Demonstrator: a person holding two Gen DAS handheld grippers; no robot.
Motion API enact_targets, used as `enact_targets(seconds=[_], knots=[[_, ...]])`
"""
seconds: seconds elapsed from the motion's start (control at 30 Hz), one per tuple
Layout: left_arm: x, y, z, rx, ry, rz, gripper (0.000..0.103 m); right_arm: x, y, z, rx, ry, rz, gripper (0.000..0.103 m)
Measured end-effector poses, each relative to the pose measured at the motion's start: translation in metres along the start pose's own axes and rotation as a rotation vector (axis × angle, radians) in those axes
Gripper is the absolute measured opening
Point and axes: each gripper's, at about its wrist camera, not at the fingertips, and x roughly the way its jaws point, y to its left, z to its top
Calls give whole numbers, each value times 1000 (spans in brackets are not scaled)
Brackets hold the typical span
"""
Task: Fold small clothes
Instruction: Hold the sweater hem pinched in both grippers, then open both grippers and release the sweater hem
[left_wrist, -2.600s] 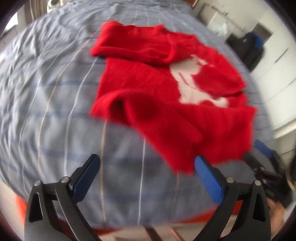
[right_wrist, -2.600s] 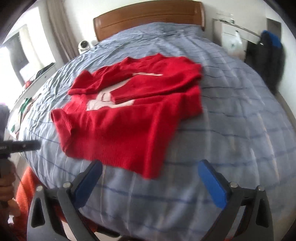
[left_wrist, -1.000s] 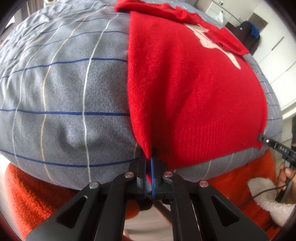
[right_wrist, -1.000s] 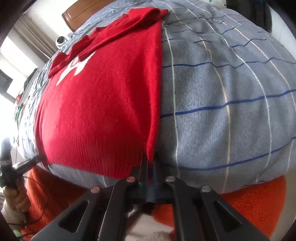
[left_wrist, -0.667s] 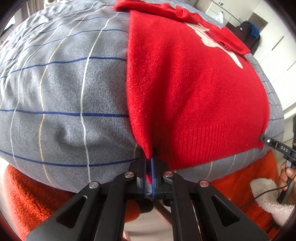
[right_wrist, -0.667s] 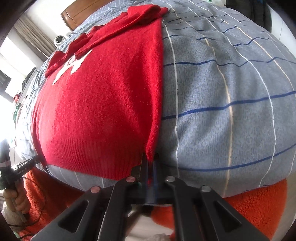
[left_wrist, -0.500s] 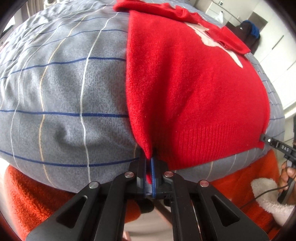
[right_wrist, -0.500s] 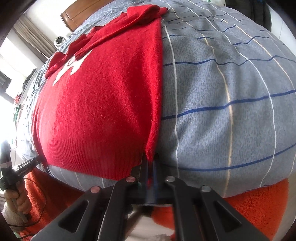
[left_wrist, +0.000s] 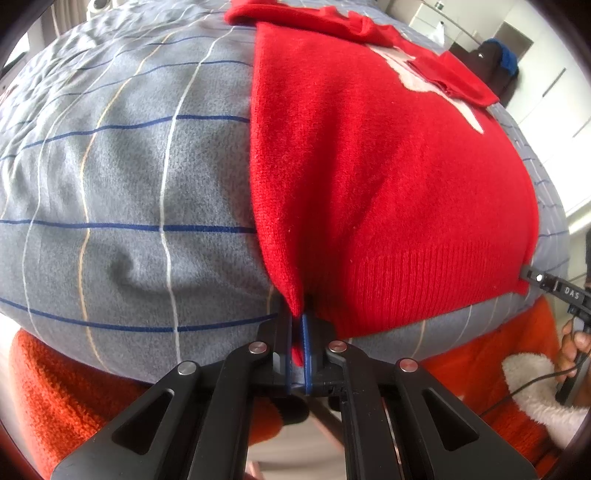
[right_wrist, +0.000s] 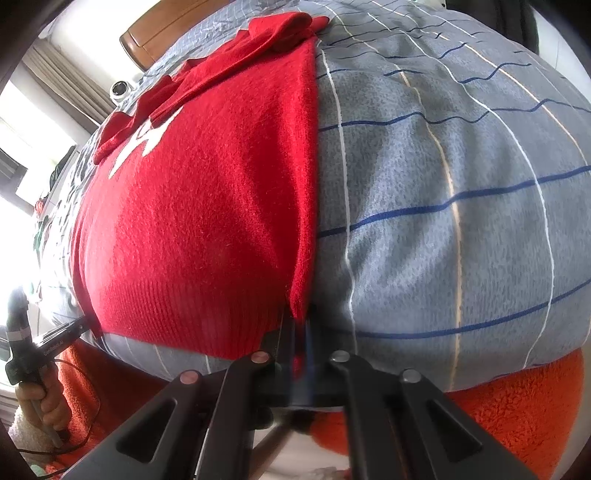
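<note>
Gripping the red sweater's hem corners at the bed's near edge, the left gripper and right gripper are both clamping knit. Next, probably, lifting the hem toward the collar, evenly.

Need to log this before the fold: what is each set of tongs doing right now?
Left tongs: closed on the left hem corner of the red sweater.
Right tongs: closed on the sweater's right hem corner.
</note>
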Motion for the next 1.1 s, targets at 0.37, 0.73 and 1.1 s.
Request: enact_targets(seconds=[0.37, 0.73, 1.1], knots=[[-12, 4, -4, -17, 27, -45, 32, -10, -8, -6, 34, 32, 47, 20], [-76, 56, 5, -169, -164, 50, 62, -95, 8, 55, -226, -124, -238, 54], [-85, 45, -6, -161, -182, 94, 62, 26, 185, 148, -737, -156, 34, 64]])
